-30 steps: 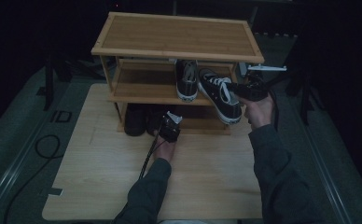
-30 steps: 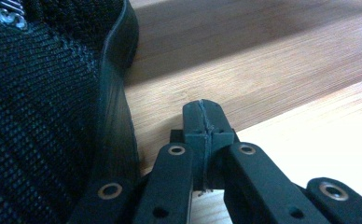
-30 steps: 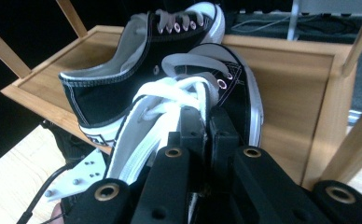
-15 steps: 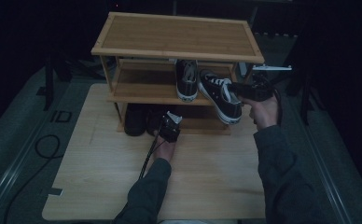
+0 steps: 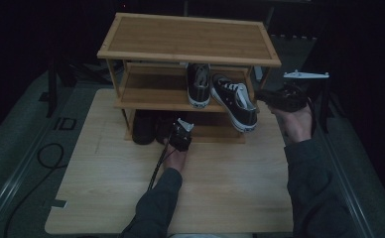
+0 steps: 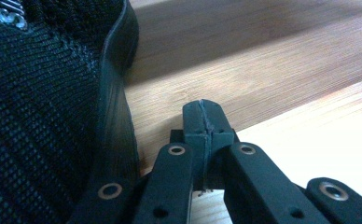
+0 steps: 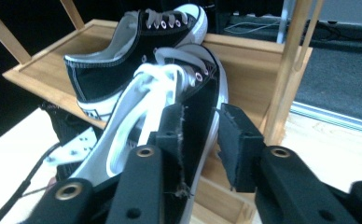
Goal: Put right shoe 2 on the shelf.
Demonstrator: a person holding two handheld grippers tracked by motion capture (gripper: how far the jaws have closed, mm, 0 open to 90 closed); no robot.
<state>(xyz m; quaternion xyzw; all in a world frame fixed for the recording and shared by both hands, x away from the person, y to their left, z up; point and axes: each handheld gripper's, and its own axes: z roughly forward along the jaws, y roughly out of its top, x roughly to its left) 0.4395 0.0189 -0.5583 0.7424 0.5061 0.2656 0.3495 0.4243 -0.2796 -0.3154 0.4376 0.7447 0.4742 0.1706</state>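
At the left of the bench (image 5: 106, 198), the left gripper (image 5: 182, 135) sits low in front of the shoe rack (image 5: 185, 37), its fingers (image 6: 202, 126) pressed flat together with nothing between them, parked just beside a dark mesh shoe (image 5: 142, 126) on the rack's bottom shelf. On the middle shelf, a black-and-white sneaker (image 5: 199, 84) stands straight, toe pointing to twelve o'clock. Just to its right, its mate, the second sneaker (image 5: 234, 101), lies angled toward five o'clock, its heel hanging past the shelf's front edge. At the right, the right gripper (image 5: 272, 98) has pulled back toward three o'clock since a second ago and now sits just off the shoe's side. Its jaws have just been opening; in the right gripper view its fingers (image 7: 237, 140) stand apart, the sneaker's (image 7: 188, 107) side wall between them but the right pad clear of it. The release suggests the second sneaker has been set on the shelf, though it looks crooked and may need squaring beside its partner.
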